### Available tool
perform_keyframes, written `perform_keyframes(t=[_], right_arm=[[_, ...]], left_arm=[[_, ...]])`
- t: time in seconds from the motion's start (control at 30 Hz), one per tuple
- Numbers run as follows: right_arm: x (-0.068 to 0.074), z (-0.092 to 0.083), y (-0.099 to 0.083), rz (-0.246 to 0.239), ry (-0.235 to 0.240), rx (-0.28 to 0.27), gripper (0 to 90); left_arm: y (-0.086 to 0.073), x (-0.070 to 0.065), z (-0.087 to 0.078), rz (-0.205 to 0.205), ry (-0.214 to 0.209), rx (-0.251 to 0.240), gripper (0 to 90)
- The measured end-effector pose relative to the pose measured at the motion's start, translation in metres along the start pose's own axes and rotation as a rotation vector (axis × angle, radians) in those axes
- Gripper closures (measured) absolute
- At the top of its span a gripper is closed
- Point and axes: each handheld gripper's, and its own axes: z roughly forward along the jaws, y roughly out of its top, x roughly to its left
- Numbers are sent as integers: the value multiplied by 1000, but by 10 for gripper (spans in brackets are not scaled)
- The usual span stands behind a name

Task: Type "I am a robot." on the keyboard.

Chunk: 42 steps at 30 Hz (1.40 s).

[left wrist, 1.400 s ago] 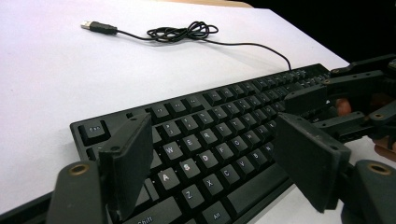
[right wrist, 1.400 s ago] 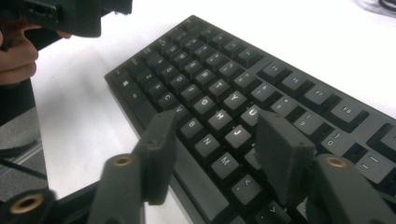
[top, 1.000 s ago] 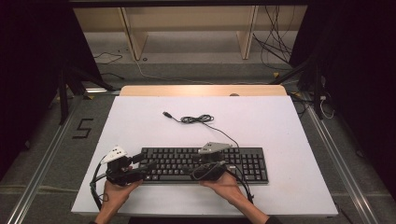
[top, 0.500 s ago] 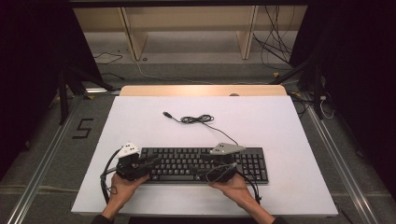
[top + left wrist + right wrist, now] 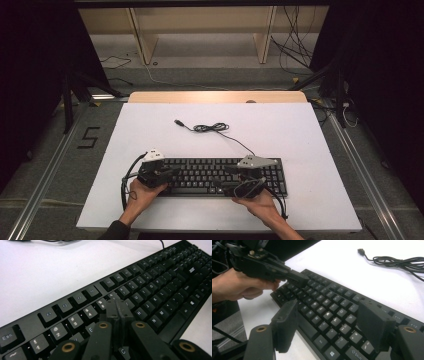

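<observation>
A black keyboard [image 5: 210, 172] lies flat near the front of the white table [image 5: 300, 135]. My left gripper [image 5: 169, 174] hovers over its left end, above the number and letter rows. Its jaws have just been closing and now meet, shut, with nothing between them [image 5: 117, 311]. In the right gripper view the left gripper [image 5: 298, 278] points across the keys from a hand. My right gripper [image 5: 226, 187] hangs over the keyboard's front middle. Its jaws [image 5: 328, 312] have just been opening and stand wide apart over the keys [image 5: 329, 300], holding nothing.
The keyboard's black cable [image 5: 212, 128] lies coiled on the table behind it, ending in a USB plug [image 5: 177, 122]. A wooden strip [image 5: 215, 96] borders the far edge. Dark curtains, metal rails and floor cables surround the table.
Both hands have slid to the right along the keyboard. The left gripper's jaws have come together.
</observation>
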Motion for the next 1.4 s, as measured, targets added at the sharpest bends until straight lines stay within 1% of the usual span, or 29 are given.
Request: perform_keyframes(t=[0.07,0.27,0.3,0.37,0.53,0.63,0.7,0.73,0.83,0.93,1.1,1.23,1.4], right_arm=[[0,-2,-1,2,0,0,344],[1,-2,-2,1,6,7,340],[1,-2,-3,0,7,7,339],[1,-2,-3,-1,8,7,338],[2,-2,-3,-2,11,6,336],[3,-3,-3,-3,13,5,334],[3,-3,-2,-3,14,4,332],[3,-3,-2,-3,15,3,331],[3,-4,-2,-3,14,2,328],[4,-4,-2,-3,14,1,328],[3,-4,-2,-4,14,-2,327],[3,-4,-2,-2,15,-1,326],[3,-3,-2,-4,16,0,324]], left_arm=[[0,1,1,-7,5,6,889],[0,4,4,-7,13,12,889],[0,5,4,-4,14,19,889],[0,5,6,-8,15,23,889],[0,5,10,5,20,48,889],[0,4,12,12,22,52,890],[0,3,15,13,40,64,891],[-1,3,15,8,40,63,891],[-1,3,15,11,40,66,892],[-1,4,14,7,35,65,892],[-1,2,12,20,41,55,889],[1,1,7,20,34,27,883],[2,1,-1,2,25,-1,855]])
